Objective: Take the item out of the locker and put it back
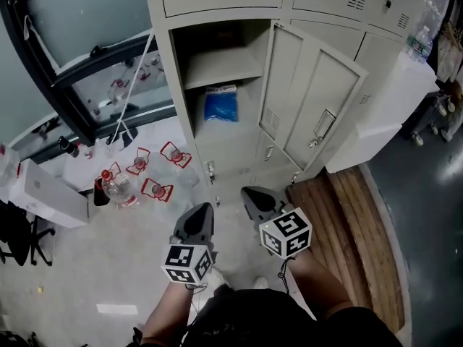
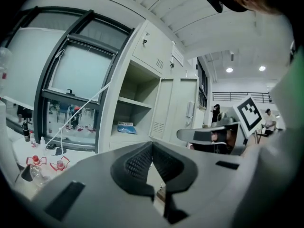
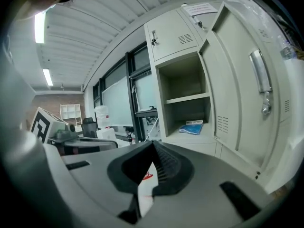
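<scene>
where boxy metal locker (image 1: 217, 67) gapes, flat blue packet (image 1: 221, 103)

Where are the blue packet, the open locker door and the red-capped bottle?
blue packet (image 1: 221, 104): head view, its middle.
locker door (image 1: 309, 100): head view, its inner panel.
red-capped bottle (image 1: 118, 188): head view, its clear body.

Left hand-held gripper (image 1: 204, 208), right hand-held gripper (image 1: 251, 192): grey shells, dark ribbed pads (image 2: 138, 163), black-and-white marker cubes (image 1: 286, 232). Black top (image 1: 246, 320).
</scene>
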Demonstrator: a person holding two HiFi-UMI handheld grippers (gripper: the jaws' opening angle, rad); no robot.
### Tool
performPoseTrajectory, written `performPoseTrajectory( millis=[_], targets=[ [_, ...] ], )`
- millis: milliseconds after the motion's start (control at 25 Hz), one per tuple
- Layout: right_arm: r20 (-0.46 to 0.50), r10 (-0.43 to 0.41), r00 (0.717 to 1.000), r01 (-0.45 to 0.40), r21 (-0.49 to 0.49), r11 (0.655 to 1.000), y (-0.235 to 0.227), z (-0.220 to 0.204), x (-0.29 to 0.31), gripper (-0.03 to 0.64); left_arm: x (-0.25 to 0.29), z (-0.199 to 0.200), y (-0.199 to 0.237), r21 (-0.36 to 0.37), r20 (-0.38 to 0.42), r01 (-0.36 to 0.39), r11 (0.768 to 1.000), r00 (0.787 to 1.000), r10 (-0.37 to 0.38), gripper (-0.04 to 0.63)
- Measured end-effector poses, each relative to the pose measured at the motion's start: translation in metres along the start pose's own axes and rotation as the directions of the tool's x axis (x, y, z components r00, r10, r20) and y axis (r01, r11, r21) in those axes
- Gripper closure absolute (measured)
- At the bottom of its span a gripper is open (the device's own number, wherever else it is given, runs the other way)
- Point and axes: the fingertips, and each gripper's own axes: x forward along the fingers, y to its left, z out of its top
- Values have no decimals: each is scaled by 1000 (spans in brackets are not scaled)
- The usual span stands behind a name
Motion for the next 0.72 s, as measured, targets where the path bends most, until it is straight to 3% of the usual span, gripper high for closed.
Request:
performPoseTrajectory(
  millis=[200, 720],
  targets=[
    [7, 41, 999, -41, 31, 999, -8, -10, -26, 615, -4, -7, -37, 21, -7, -18, 1000, 1000, 18, 591],
    [11, 123, 992, -122, -15, 992, -10, -16, -69, 617, -16, -12, -90, 26, 35, -80, 996, 996, 79, 591]
  ],
)
